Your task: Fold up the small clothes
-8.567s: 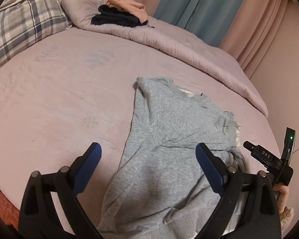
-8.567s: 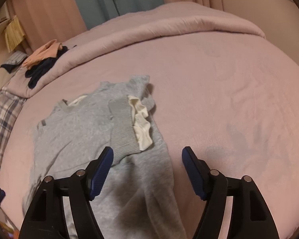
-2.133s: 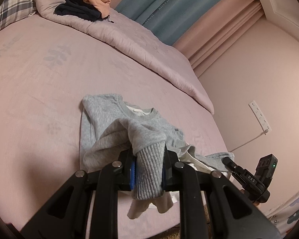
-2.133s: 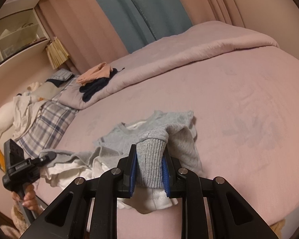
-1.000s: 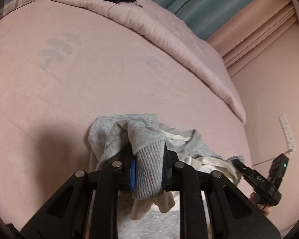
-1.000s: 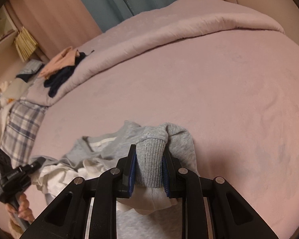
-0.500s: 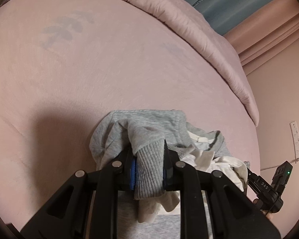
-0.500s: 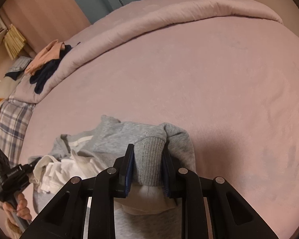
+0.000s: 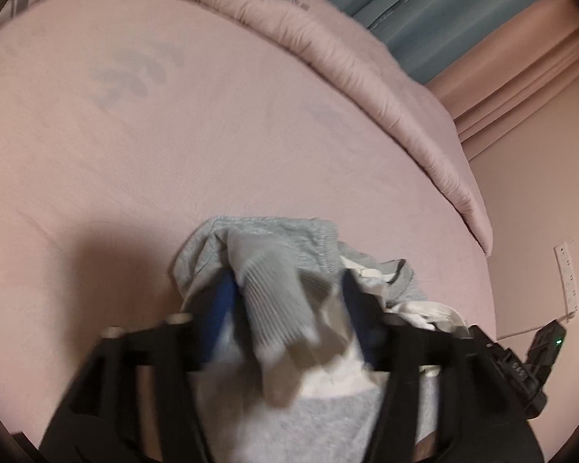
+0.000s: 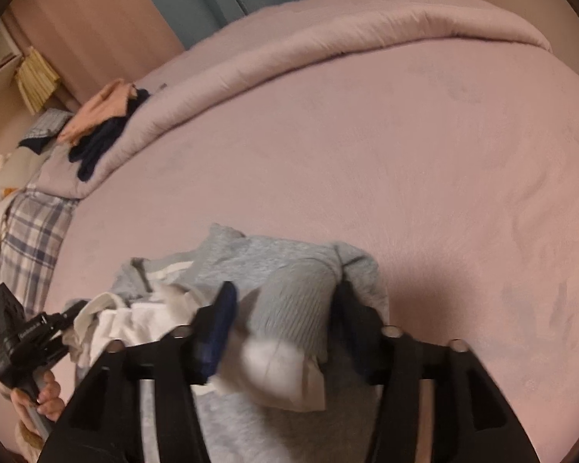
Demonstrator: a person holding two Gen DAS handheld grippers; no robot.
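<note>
A small grey sweatshirt [image 9: 274, 239] with a white lining lies bunched on the pink bed, its bottom hem doubled up toward the collar. In the left wrist view my left gripper [image 9: 289, 308] stands open, and the ribbed grey hem [image 9: 278, 293] hangs loose between its blue pads. In the right wrist view my right gripper [image 10: 285, 316] is open too, with the other ribbed hem corner [image 10: 293, 308] and white lining [image 10: 274, 366] lying between the fingers. The sweatshirt [image 10: 258, 258] spreads left toward the other gripper [image 10: 23, 332].
A rolled pink quilt [image 9: 328, 50] runs along the far side of the bed. Dark and peach clothes [image 10: 104, 123] lie on it. A plaid pillow [image 10: 27, 231] is at the left. A wall socket [image 9: 567, 274] and curtains [image 9: 444, 7] are at the right.
Both grippers carried the hem forward over the sweatshirt toward the collar. Half a second ago both were shut on the hem; now both jaws have opened and let it go.
</note>
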